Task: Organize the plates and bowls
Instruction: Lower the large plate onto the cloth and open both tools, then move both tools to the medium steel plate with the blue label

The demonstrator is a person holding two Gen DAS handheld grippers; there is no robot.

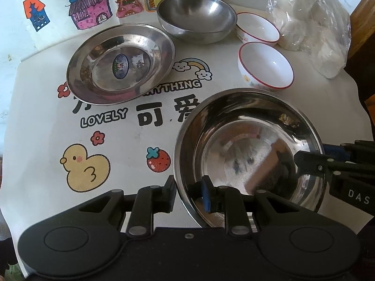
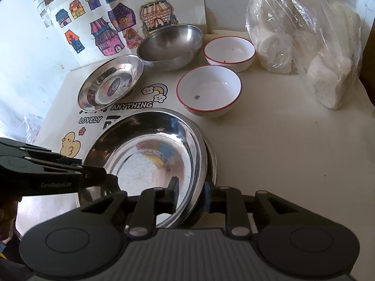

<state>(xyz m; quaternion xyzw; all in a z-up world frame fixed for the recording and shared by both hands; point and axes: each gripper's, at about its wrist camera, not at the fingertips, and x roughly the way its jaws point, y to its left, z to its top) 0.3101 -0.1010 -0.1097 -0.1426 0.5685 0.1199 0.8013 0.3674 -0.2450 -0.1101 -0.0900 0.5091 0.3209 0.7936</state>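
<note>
A large shiny steel plate [image 1: 246, 121] [image 2: 145, 145] lies at the near edge of the printed table mat, and a second rim [image 2: 212, 154] shows just under it on the right. My left gripper [image 1: 187, 185] [image 2: 110, 178] straddles its near-left rim, one finger outside and the blue pad [image 1: 206, 194] inside, with a small gap showing. My right gripper [image 2: 192, 187] [image 1: 318, 164] straddles the right rim, also with a gap. Further back are a smaller steel plate [image 1: 121, 63] [image 2: 110, 84], a steel bowl [image 1: 196, 16] [image 2: 168, 46] and two red-rimmed white bowls [image 1: 264, 65] [image 1: 257, 27].
A clear plastic bag of white lumps [image 1: 309, 28] [image 2: 304, 46] stands at the back right, beside the white bowls. Paper drawings of houses [image 1: 89, 2] lean against the wall behind. The mat [image 1: 86, 166] with a duck and strawberry lies to the left of the big plate.
</note>
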